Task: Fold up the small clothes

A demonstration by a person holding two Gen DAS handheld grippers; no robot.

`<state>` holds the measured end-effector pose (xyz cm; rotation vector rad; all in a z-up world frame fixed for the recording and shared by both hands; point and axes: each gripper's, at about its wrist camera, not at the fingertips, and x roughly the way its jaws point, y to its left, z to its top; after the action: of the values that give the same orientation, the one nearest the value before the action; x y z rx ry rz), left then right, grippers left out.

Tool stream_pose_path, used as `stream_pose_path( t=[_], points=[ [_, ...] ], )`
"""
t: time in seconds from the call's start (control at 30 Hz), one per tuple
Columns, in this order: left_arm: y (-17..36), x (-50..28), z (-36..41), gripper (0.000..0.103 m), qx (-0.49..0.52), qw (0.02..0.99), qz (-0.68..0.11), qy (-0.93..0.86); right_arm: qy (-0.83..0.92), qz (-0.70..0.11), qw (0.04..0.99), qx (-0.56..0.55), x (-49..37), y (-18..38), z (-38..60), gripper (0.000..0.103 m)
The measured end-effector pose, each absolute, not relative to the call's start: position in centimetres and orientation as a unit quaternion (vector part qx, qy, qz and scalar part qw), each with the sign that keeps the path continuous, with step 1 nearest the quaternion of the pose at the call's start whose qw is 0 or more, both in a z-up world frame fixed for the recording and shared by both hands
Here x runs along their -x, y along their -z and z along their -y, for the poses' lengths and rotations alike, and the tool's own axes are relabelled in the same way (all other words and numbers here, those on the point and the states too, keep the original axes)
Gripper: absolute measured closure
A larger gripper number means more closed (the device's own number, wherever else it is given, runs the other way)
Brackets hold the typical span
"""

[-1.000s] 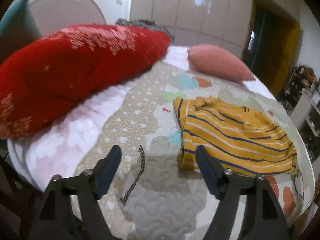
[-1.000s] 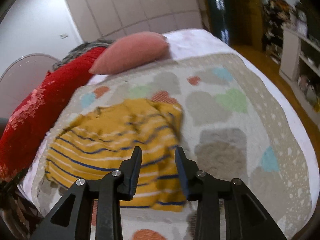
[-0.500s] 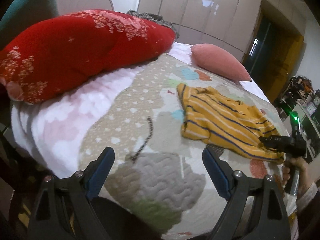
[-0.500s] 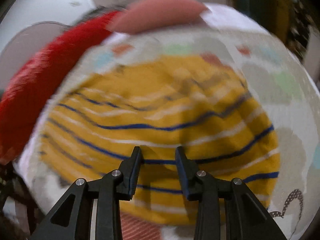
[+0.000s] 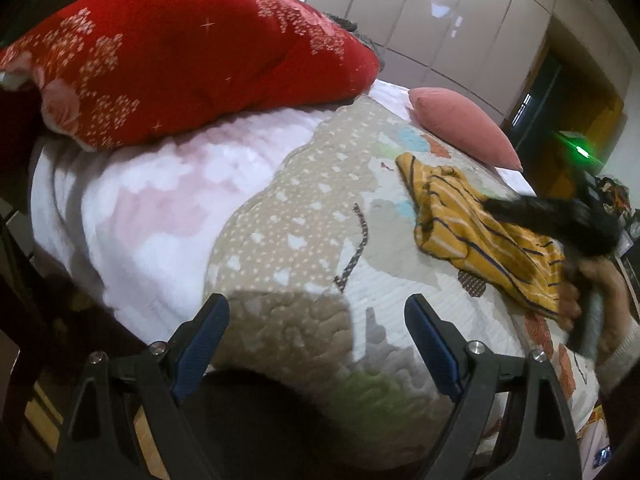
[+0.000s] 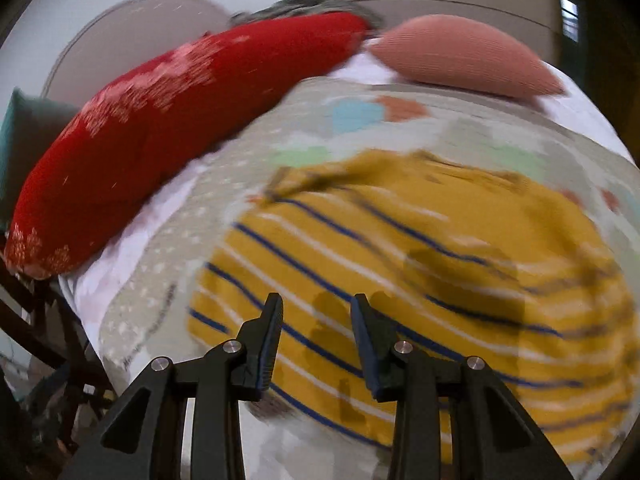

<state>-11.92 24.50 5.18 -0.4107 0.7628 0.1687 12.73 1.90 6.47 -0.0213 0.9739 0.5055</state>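
Glossy beige wardrobe doors [image 5: 448, 20] (ceiling lights reflected), dark doorway [image 5: 548, 96] at right, white wall [image 6: 100, 4].

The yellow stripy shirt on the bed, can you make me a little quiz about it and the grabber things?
1. True or false: the yellow striped shirt lies on the red pillow.
2. Which gripper is over the shirt? A) left gripper B) right gripper C) both
3. Fill in: the pillow beyond the shirt, at the far end of the patterned quilt, is coloured ____.

Key: 1. False, it lies on the quilt, apart from the red pillow. 2. B; its jaws are open with nothing between them, and the left one is held wide open off to the side. 3. Pink, the pink pillow.
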Motion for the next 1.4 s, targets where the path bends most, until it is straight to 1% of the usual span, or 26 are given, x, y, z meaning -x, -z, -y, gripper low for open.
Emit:
stream_pose_path(
  t=[0.13,0.17,0.27,0.33,0.47,0.53,0.6,0.7,0.83,0.93,1.07,1.1,1.13,1.17,1.23,1.27,1.37,1.4],
  points=[
    [-4.6,12.6,-25.3,0.014,0.210,0.901,-0.372,-0.079,-0.201,-0.457,0.866,0.033,-17.1,-4.7,-6.4,0.065],
    [-4.5,12.6,-25.4,0.014,0.212,0.900,-0.373,-0.079,-0.196,-0.459,0.865,0.041,-18.1,-4.3,-7.1,0.063],
    [-4.1,12.5,-25.6,0.014,0.215,0.898,-0.376,-0.074,-0.172,-0.500,0.846,0.070,-22.4,-1.9,-9.2,0.048],
    [-4.0,12.3,-25.5,0.014,0.215,0.899,-0.376,-0.073,-0.165,-0.500,0.845,0.091,-23.6,-1.5,-10.6,0.043],
    [-3.6,12.0,-25.2,0.014,0.220,0.896,-0.381,-0.065,-0.222,-0.502,0.827,0.124,-22.6,-1.5,-14.3,0.042],
    [-3.7,12.0,-25.0,0.014,0.218,0.897,-0.380,-0.063,-0.244,-0.487,0.826,0.144,-21.2,-2.0,-14.9,0.041],
    [-3.8,12.0,-24.8,0.014,0.213,0.898,-0.379,-0.062,-0.262,-0.468,0.834,0.127,-20.2,-3.2,-13.7,0.042],
    [-3.9,12.0,-24.5,0.014,0.211,0.898,-0.381,-0.061,-0.289,-0.458,0.839,0.054,-19.1,-5.8,-9.9,0.042],
    [-3.7,11.8,-24.1,0.014,0.217,0.895,-0.386,-0.058,-0.258,-0.454,0.852,0.033,-18.4,-7.5,-4.0,0.041],
    [-3.9,11.8,-23.4,0.014,0.212,0.896,-0.387,-0.055,-0.209,-0.466,0.859,0.029,-18.5,-7.1,1.7,0.042],
    [-3.8,11.6,-22.4,0.014,0.213,0.892,-0.395,-0.046,-0.069,-0.515,0.854,-0.027,-19.2,-4.4,12.9,0.042],
    [-3.8,11.5,-22.1,0.014,0.215,0.891,-0.398,-0.044,-0.058,-0.518,0.852,-0.042,-19.1,-4.0,14.6,0.043],
    [-3.8,11.4,-21.8,0.014,0.215,0.890,-0.400,-0.041,-0.067,-0.515,0.852,-0.070,-19.0,-3.8,16.6,0.053],
    [-3.9,11.3,-21.5,0.014,0.215,0.890,-0.401,-0.037,-0.084,-0.508,0.851,-0.101,-18.7,-3.9,18.1,0.058],
    [-4.5,10.8,-20.8,0.014,0.211,0.892,-0.400,-0.024,-0.077,-0.499,0.856,-0.113,-17.8,-4.9,19.0,0.056],
    [-4.7,10.4,-20.5,0.014,0.210,0.893,-0.399,-0.016,-0.072,-0.495,0.860,-0.100,-17.4,-5.5,18.8,0.055],
    [-5.4,8.0,-19.8,0.014,0.211,0.890,-0.403,0.011,-0.078,-0.474,0.875,-0.056,-15.7,-7.3,17.4,0.046],
    [-5.4,6.7,-19.6,0.014,0.210,0.889,-0.405,0.021,-0.088,-0.467,0.878,-0.050,-15.0,-7.7,17.1,0.046]
  ],
)
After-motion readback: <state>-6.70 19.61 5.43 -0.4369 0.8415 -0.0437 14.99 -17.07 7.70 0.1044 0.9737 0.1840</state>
